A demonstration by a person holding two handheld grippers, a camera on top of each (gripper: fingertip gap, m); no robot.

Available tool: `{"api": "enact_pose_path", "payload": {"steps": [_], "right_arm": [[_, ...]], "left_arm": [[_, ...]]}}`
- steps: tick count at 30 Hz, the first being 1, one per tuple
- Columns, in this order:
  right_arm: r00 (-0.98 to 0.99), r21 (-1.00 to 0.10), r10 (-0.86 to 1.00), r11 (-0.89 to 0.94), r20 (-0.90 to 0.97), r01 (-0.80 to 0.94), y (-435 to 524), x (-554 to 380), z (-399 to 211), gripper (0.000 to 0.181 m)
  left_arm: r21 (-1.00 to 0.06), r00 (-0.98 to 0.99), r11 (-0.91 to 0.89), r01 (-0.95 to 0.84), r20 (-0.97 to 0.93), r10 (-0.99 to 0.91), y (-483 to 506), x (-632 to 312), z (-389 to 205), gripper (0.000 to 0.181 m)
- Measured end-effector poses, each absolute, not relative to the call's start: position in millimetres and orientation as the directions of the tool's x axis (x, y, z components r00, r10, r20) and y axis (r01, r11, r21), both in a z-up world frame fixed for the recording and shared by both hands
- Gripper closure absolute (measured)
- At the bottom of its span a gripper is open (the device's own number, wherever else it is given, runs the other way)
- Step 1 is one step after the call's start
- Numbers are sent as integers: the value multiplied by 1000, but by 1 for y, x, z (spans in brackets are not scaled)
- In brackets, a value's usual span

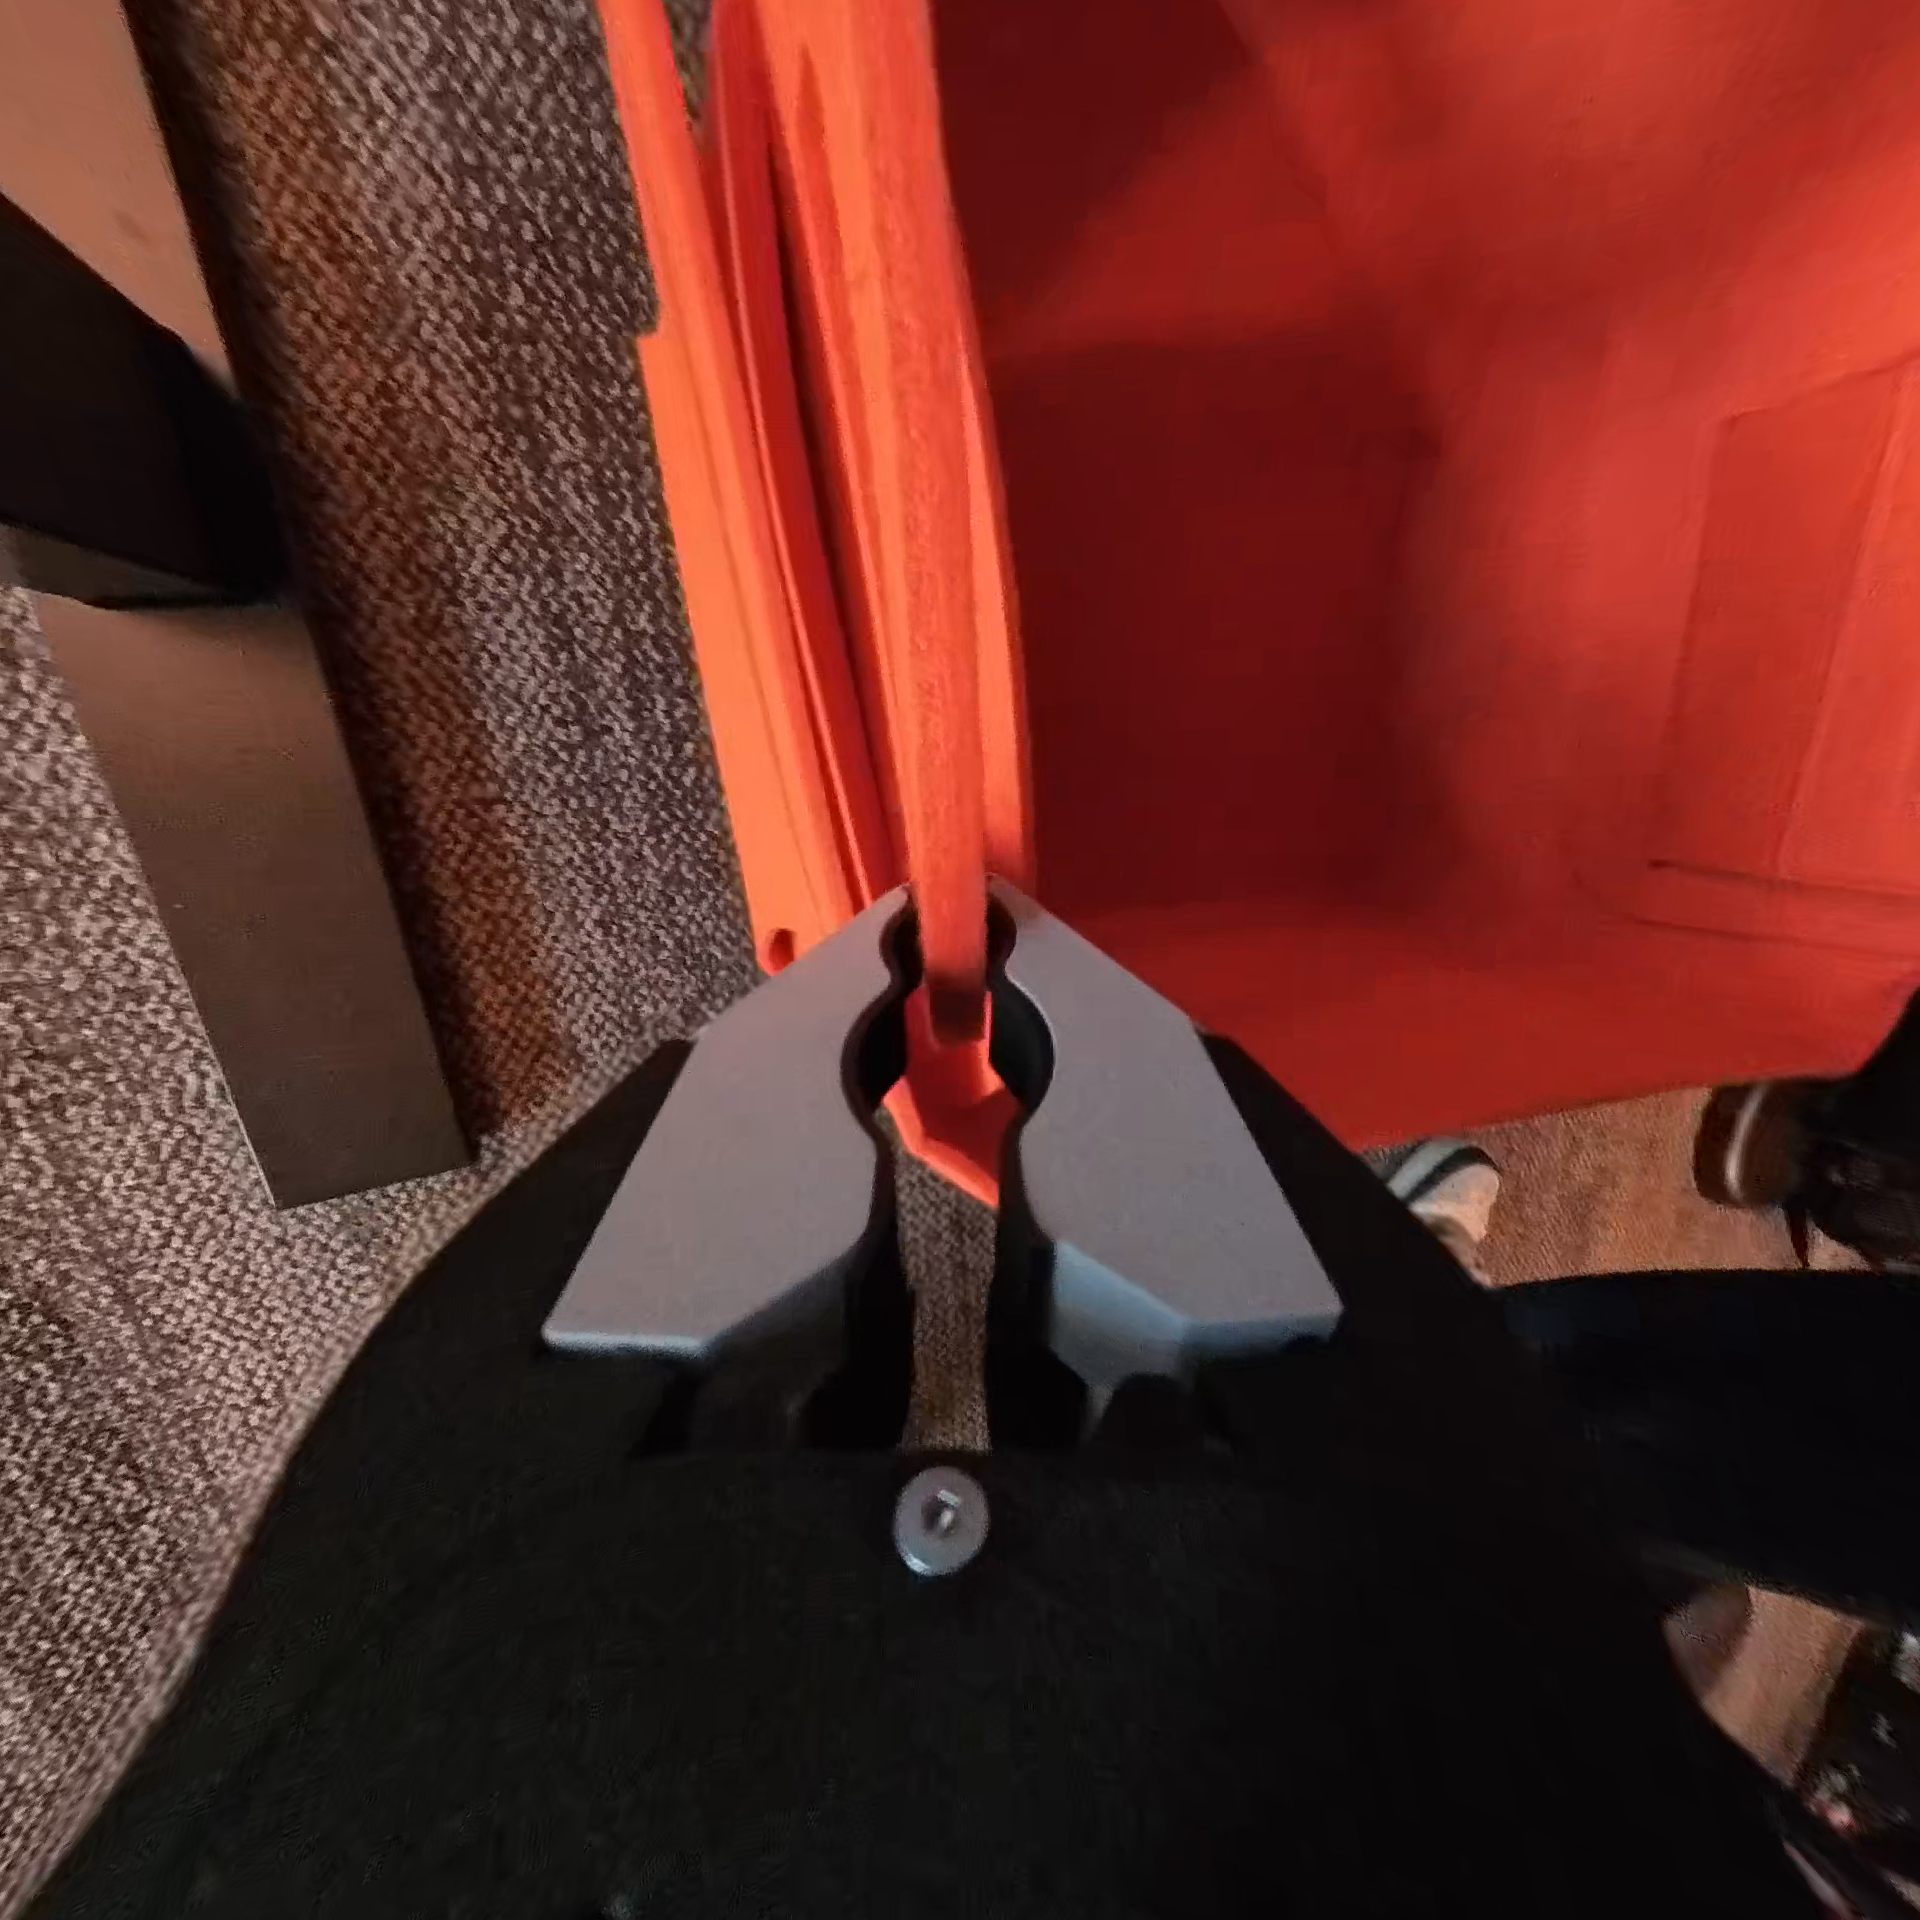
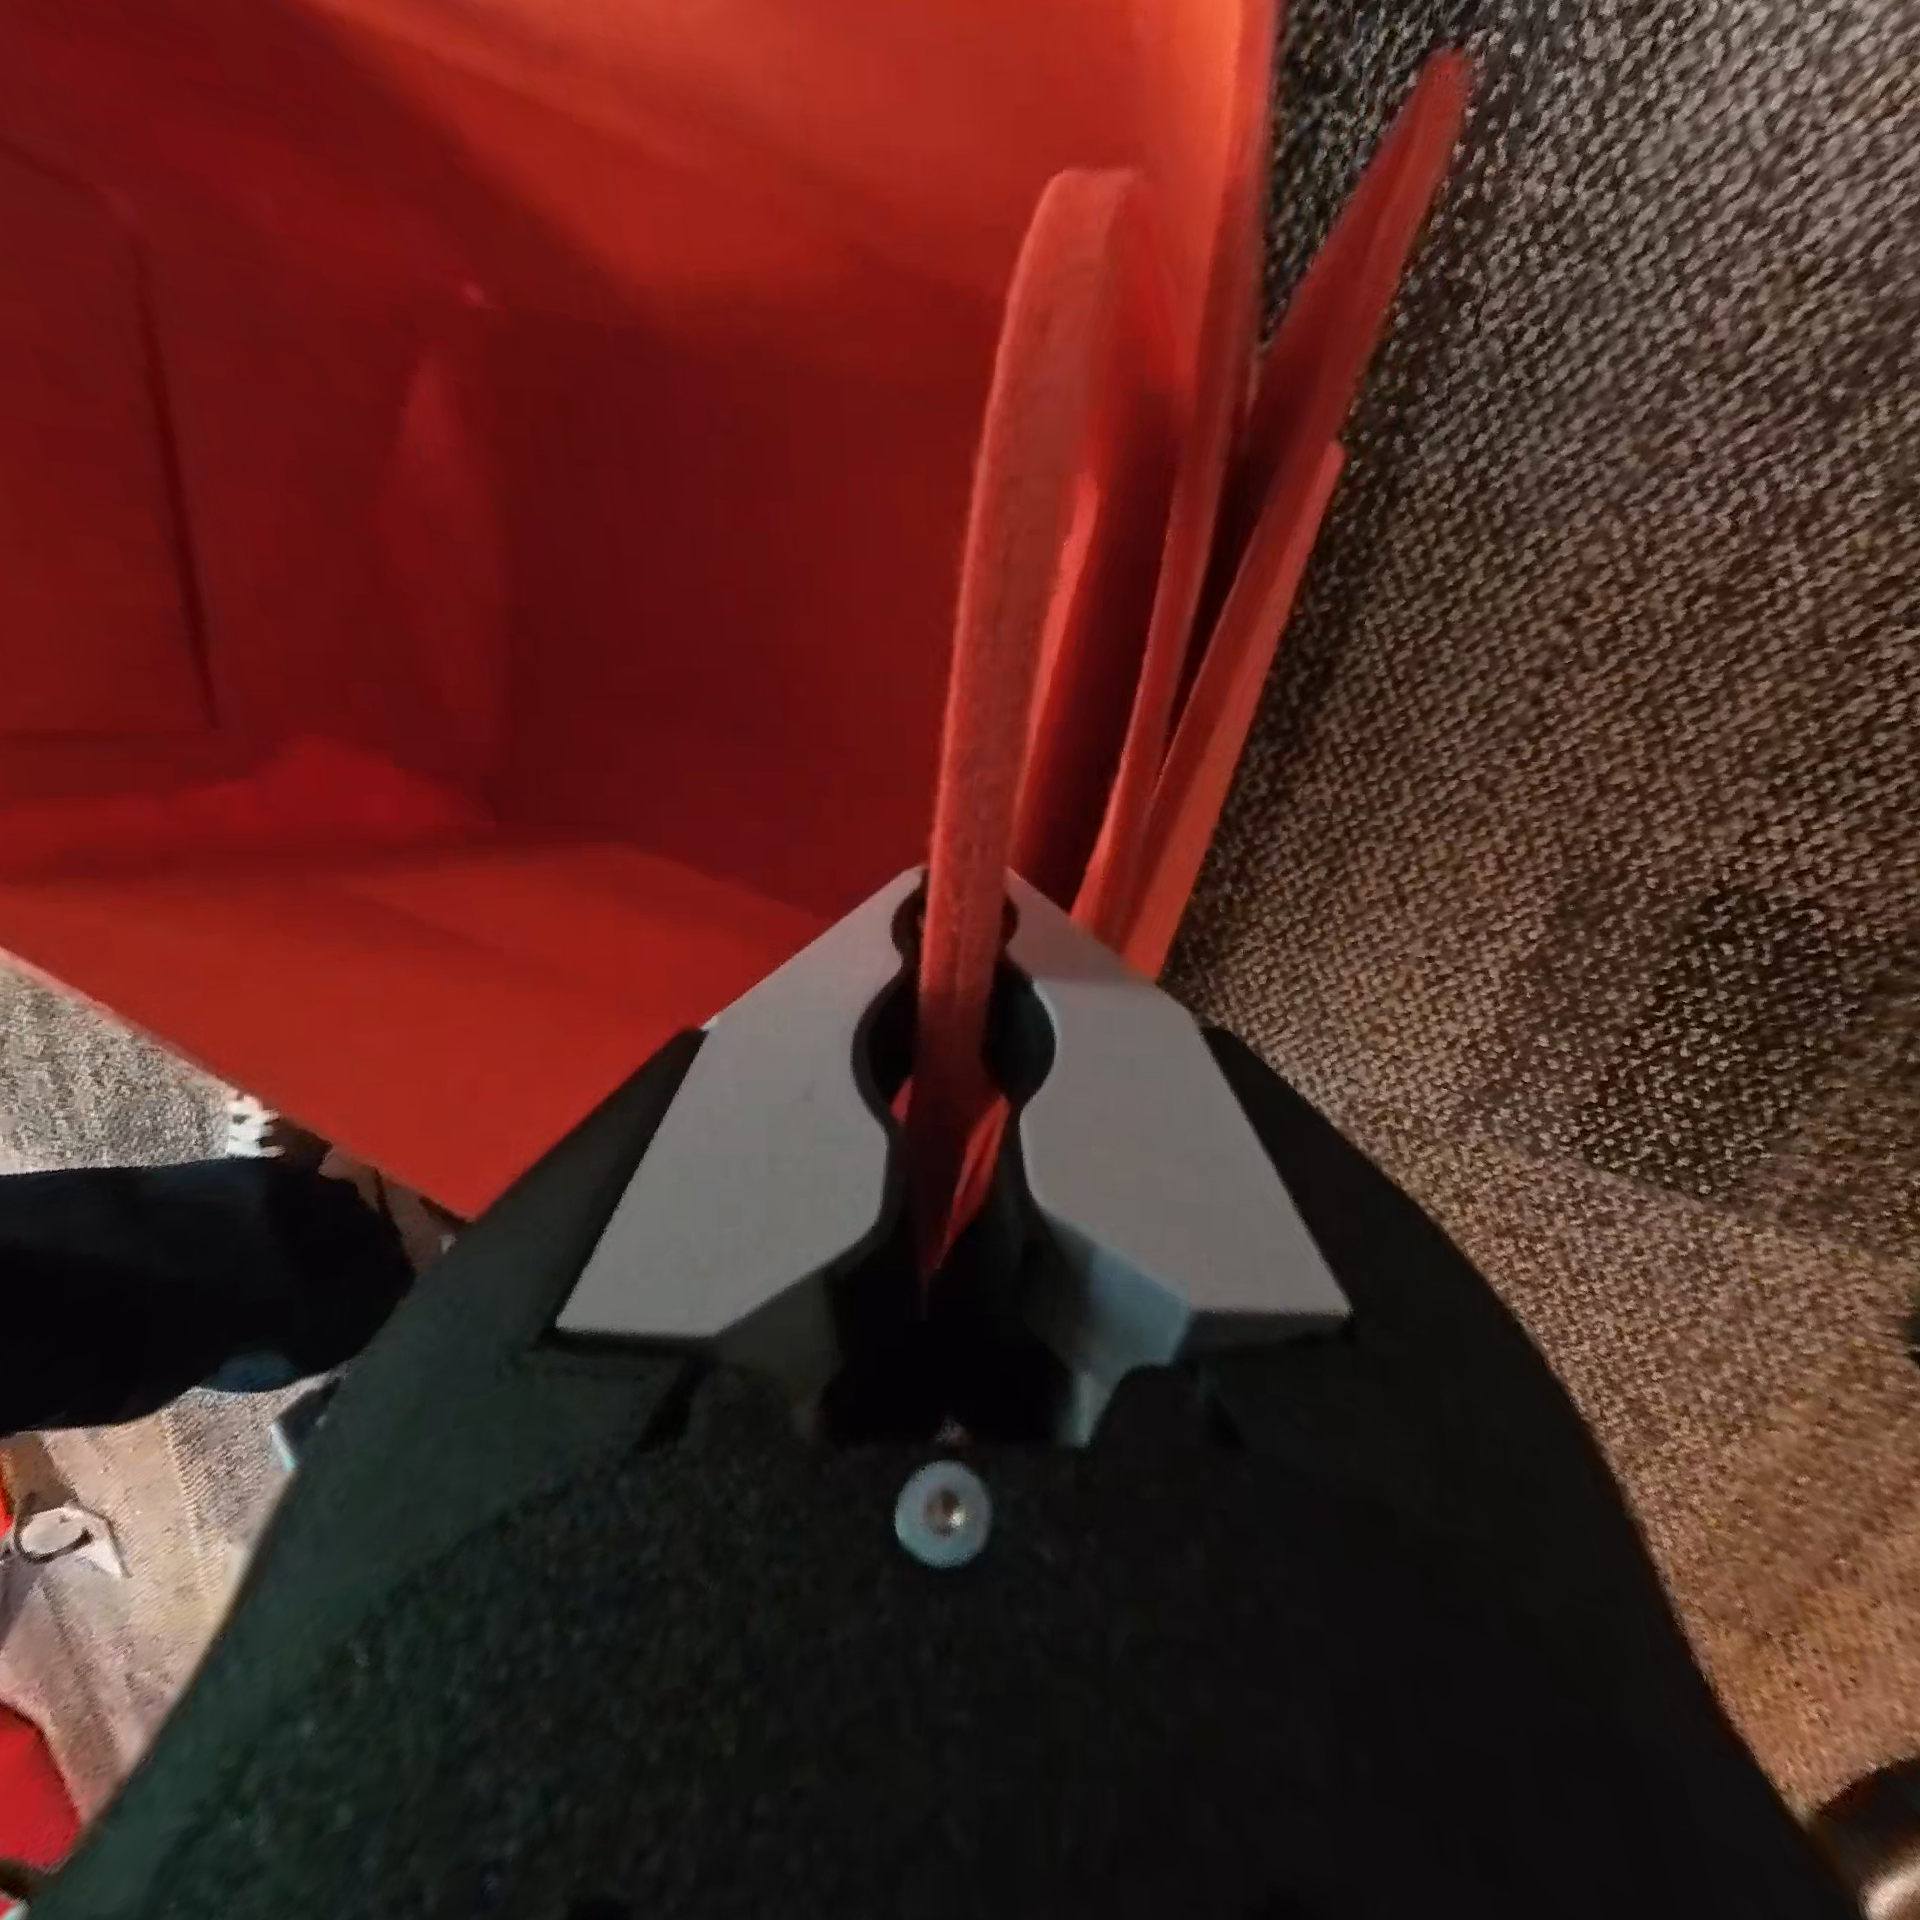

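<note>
A large orange bag (image 1: 1403,520) hangs open between my two grippers, its inside facing both cameras. My left gripper (image 1: 951,935) is shut on an orange webbing strap (image 1: 925,623) at the bag's left rim, with folded orange layers beside it. My right gripper (image 2: 961,935) is shut on the matching orange strap (image 2: 1029,520) at the bag's right rim (image 2: 1226,623). The bag's inside (image 2: 468,468) fills the left of the right wrist view. Both grippers hold the bag above a speckled carpet.
Brown-grey speckled carpet (image 1: 468,520) lies below, also in the right wrist view (image 2: 1610,727). A dark furniture leg or block (image 1: 260,883) stands at the left. A person's shoes (image 1: 1455,1195) and dark sleeve (image 2: 156,1268) show near the bag's lower edge.
</note>
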State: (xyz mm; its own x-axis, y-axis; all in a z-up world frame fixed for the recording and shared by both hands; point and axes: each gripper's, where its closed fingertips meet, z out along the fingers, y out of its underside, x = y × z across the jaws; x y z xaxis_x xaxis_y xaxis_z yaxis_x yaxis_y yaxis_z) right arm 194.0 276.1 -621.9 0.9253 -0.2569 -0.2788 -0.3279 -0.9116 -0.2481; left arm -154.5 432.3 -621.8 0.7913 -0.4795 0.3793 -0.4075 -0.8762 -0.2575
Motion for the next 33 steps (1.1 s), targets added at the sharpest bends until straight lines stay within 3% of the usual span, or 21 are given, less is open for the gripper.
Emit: {"api": "enact_pose_path", "payload": {"steps": [3, 10, 12, 14, 17, 20, 23, 25, 29, 33], "right_arm": [[931, -177, -238, -940, -276, -292, 266, 190, -640, 178], [882, -193, -283, -907, -376, -373, 276, 185, -638, 171], [866, -184, -288, -903, -410, -387, 277, 180, -634, 148], [831, -217, -306, -870, -465, -442, 279, 173, -620, 132], [741, -283, -366, -757, -563, -589, 270, 171, -596, 116], [682, -320, -455, -642, -573, -697, 243, 180, -588, 112], [620, -283, -546, -578, -564, -766, 205, 165, -595, 110], [563, -207, -596, -559, -572, -803, 178, 138, -602, 110], [459, 5, -643, -585, -614, -811, 130, 47, -608, 110], [349, 248, -698, -602, -626, -759, 85, -46, -601, 115]], "left_arm": [[-216, 768, -886, -411, 441, -464, 421, -148, -629, 173], [-264, 767, -880, -395, 434, -474, 417, -148, -625, 172], [-275, 772, -890, -364, 445, -454, 419, -147, -623, 168], [-255, 786, -907, -336, 454, -419, 415, -149, -618, 144], [-323, 792, -903, -284, 452, -411, 407, -156, -592, 142], [-299, 792, -921, -248, 486, -371, 379, -161, -575, 141], [-205, 819, -947, -246, 478, -316, 334, -172, -573, 141], [-88, 830, -969, -232, 501, -244, 292, -174, -573, 141], [207, 806, -913, -351, 562, -183, 177, -171, -579, 141], [351, 790, -852, -388, 603, -111, 116, -168, -570, 142]]}}
